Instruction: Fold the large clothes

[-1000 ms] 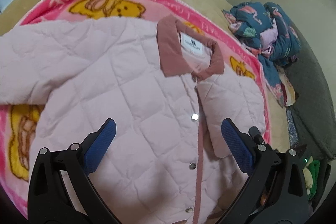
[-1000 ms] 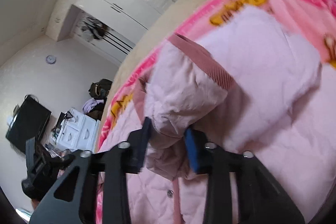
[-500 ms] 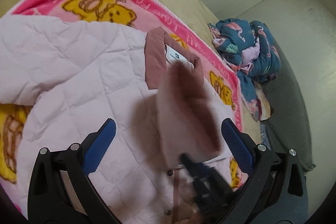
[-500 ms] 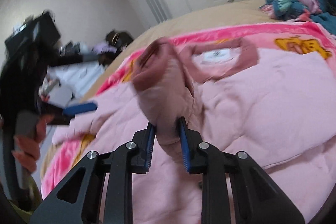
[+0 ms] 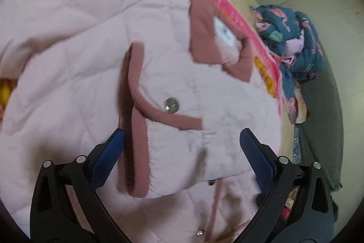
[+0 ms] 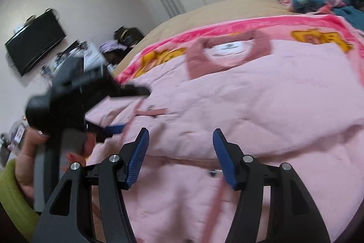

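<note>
Sleeve now across jacket front, right gripper fingers opening, empty.

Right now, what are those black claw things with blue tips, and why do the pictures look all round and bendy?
Those claws are two grabbers that a person holds, one in each hand. Each has a small camera looking forward between its fingers, and its lens bends the picture round.

One picture comes from the left gripper. Its blue pads stand wide apart above a pink quilted jacket, over a sleeve folded across the front. It holds nothing.

The other picture comes from the right gripper. Its jaws are opening, with nothing between them. At its left you can see the person's hand holding the other grabber.

The jacket lies on a pink cartoon blanket on a bed. A blue bundle of cloth sits farther back.
</note>
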A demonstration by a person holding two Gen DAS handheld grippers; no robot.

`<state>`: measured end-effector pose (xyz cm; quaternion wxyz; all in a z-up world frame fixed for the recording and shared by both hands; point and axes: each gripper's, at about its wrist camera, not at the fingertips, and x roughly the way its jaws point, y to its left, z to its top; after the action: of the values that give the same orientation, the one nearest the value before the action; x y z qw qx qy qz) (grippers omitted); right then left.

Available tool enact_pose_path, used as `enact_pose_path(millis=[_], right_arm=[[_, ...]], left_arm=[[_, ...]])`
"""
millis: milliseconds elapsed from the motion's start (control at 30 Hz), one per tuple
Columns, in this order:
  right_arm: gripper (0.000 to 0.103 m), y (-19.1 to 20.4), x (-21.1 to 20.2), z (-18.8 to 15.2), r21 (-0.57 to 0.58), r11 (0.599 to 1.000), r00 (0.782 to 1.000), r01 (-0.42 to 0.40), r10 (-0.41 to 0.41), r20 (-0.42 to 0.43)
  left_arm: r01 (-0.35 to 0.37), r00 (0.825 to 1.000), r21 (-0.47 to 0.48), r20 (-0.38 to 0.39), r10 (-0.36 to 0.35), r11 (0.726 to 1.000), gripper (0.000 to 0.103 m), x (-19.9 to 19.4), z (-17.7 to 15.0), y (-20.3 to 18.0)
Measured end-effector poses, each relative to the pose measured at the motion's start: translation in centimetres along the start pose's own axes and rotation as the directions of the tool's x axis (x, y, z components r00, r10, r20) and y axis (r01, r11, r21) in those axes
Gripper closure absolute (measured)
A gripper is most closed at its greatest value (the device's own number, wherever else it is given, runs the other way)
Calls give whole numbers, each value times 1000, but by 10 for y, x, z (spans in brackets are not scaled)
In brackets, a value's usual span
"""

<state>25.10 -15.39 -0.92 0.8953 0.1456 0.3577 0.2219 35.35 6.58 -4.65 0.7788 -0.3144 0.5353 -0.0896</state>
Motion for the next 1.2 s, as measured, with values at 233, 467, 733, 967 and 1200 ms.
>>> enact_pose_path(millis=[233, 467, 733, 967, 1200], right_arm=[[46, -47, -47, -12, 102, 986, 988, 132, -139, 67], [46, -95, -76, -30, 250, 951, 977, 180, -203, 70], [46, -104, -96, -13, 276, 938, 962, 211, -250, 114], [45, -101, -63, 29, 159, 941, 948, 298, -312, 70], [45, -105, -1, 55, 35, 930, 931, 365, -365, -28]], left_arm=[[-128, 991, 98, 51, 123, 987, 31, 14, -18, 1], [-155, 984, 197, 115, 134, 968, 95, -2, -20, -11], [-171, 953, 311, 292, 77, 935, 98, -64, 16, -57], [-292, 945, 325, 243, 218, 900, 97, -29, 25, -29], [-342, 934, 315, 218, 284, 885, 93, -3, 10, 3]])
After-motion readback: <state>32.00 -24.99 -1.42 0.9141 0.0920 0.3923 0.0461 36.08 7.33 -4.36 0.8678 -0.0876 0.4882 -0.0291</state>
